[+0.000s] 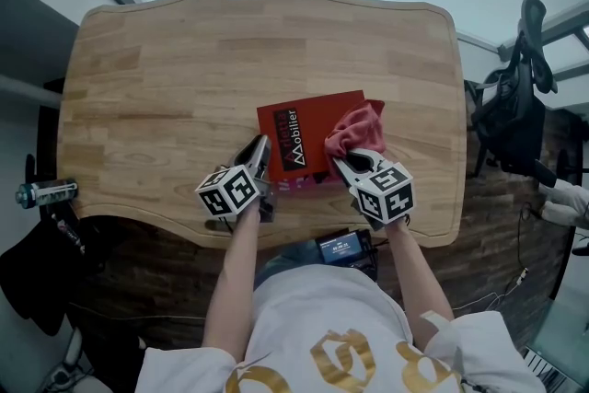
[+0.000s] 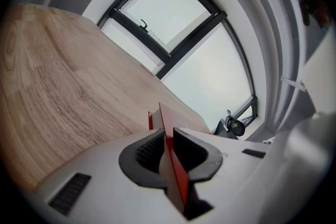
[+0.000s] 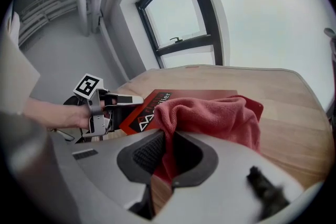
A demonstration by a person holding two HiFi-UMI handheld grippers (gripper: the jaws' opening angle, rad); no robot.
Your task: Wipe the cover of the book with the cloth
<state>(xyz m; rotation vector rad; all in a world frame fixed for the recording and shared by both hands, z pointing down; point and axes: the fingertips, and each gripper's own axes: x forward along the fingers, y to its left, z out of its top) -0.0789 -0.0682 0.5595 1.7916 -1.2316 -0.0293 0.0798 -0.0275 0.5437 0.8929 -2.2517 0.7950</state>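
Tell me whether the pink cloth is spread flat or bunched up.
Bunched up: the pink terry cloth sits in a crumpled wad on the red softcover book, one end pinched by the right tool.

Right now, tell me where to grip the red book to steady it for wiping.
Pinch the red book by its thin near-left edge, from the person's side, as the left hand-held gripper does: it lies on the table, and the red cloth covers its right part.
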